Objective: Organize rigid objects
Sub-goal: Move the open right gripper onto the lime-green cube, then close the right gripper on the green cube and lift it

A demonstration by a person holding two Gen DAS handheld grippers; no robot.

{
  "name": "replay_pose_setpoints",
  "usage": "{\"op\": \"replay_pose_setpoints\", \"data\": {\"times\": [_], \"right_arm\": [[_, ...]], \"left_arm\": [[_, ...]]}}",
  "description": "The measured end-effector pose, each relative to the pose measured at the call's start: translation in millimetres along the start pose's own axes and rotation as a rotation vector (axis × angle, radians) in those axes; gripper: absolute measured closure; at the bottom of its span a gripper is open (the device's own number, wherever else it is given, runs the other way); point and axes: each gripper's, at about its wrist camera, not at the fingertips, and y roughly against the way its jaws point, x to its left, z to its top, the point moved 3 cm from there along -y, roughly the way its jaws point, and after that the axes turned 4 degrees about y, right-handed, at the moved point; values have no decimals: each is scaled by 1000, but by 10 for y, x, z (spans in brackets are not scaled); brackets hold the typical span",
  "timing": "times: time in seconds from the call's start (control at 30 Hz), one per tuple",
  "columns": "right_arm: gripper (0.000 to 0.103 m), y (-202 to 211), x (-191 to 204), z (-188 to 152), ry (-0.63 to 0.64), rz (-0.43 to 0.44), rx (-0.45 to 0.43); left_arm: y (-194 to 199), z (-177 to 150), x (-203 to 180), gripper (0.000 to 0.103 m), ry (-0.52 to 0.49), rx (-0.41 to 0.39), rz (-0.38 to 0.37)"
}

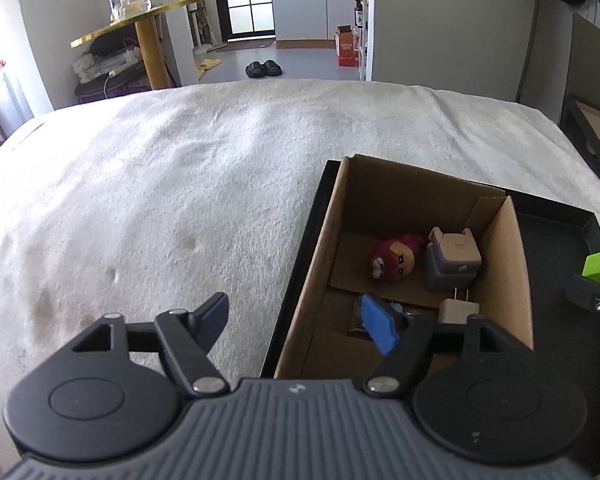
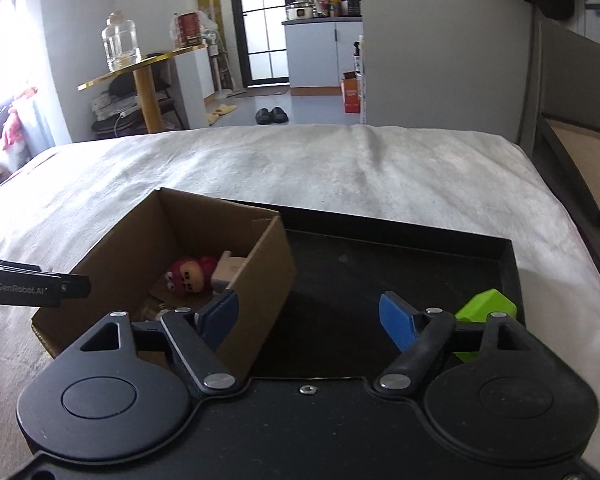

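Note:
A cardboard box (image 1: 320, 240) stands in a black tray (image 1: 556, 248) on the white bed cover. Inside lie a red round-headed toy (image 1: 394, 260), a grey block figure (image 1: 452, 260), a white plug charger (image 1: 458, 310) and a small dark item under my finger. My left gripper (image 1: 296, 322) is open and empty, straddling the box's left wall. In the right wrist view the box (image 2: 260, 280) sits left, the tray (image 2: 380, 272) ahead. My right gripper (image 2: 310, 322) is open and empty over the tray; a green block (image 2: 486, 308) lies just right of its right finger.
The white bed cover (image 1: 180, 180) spreads left and beyond the tray. The green block also shows at the right edge of the left wrist view (image 1: 596, 266). A gold side table with glass jars (image 2: 140, 64) stands past the bed.

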Motion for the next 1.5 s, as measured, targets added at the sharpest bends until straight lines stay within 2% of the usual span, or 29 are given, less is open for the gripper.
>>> {"op": "replay_pose_setpoints", "data": {"times": [0.37,0.83,0.93,1.0,1.2,1.3,1.5], "right_arm": [[17,-28,-269,-96,-47,-45,20],[17,-154,-744,-181,-161,-108,40],[22,-194,-848,-193,-195,-116,40],[32,-222,-913,-200,-216,-118,38],[48,-321,-1121,-262,-296,-143,42],[53,-375,-1228,-314,-342,-167,57],[53,-429,-1370,-360,-417,-185,61]], "left_arm": [[15,60,-195,21,-50,-12,25],[-43,104,-402,20,-65,-13,57],[-53,101,-442,20,-61,-15,59],[-52,97,-473,20,-64,-22,62],[-73,84,-530,20,-84,-31,75],[-91,90,-525,20,-79,-26,76],[-109,81,-515,20,-75,-21,78]]}}
